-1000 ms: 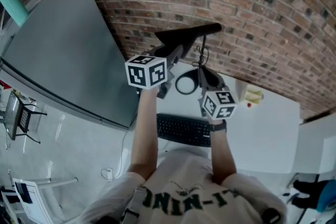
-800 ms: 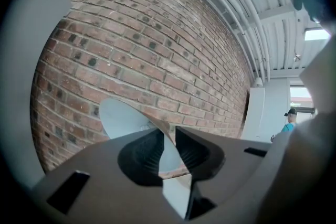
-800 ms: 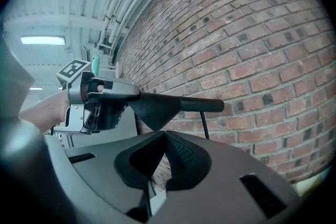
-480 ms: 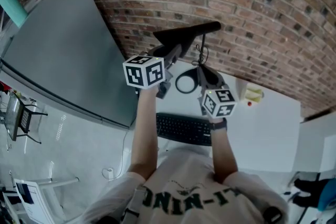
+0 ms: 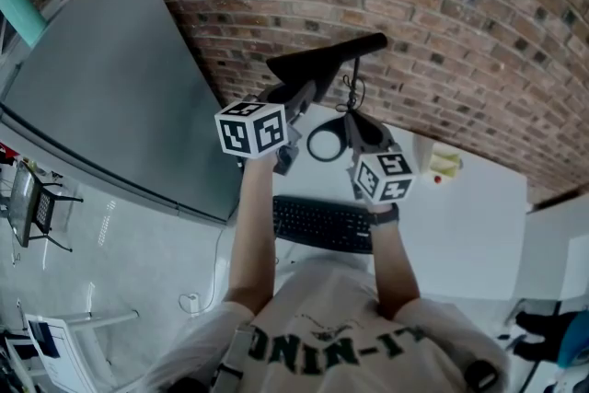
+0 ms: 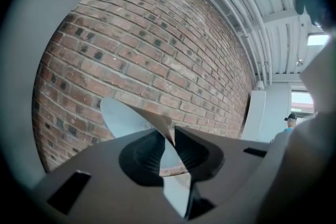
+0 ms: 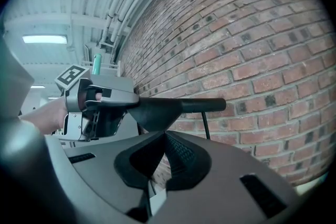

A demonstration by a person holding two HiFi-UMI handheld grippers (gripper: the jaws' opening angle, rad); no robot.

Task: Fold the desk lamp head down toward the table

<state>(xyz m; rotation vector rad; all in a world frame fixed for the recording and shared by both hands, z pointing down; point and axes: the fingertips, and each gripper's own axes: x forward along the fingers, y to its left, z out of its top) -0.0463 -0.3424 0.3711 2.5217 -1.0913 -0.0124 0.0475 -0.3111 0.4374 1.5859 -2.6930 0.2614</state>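
The desk lamp's black head (image 5: 324,60) juts out level in front of the brick wall, above the white table (image 5: 469,225). My left gripper (image 5: 296,93) is shut on the head's near end. In the left gripper view the head's pale underside (image 6: 128,117) runs edge-on between the shut jaws of that left gripper (image 6: 170,136). My right gripper (image 5: 355,126) is lower and to the right, beside the lamp's thin stem (image 5: 352,92), with jaws closed and nothing seen between them. The right gripper view shows the lamp head (image 7: 178,106), the stem (image 7: 206,126) and the left gripper (image 7: 100,102) beyond the right gripper (image 7: 165,136).
A black ring (image 5: 324,144) lies on the table under the lamp. A black keyboard (image 5: 322,225) sits near the person. A small yellow thing (image 5: 444,167) lies at the table's back right. A large grey panel (image 5: 120,106) stands to the left.
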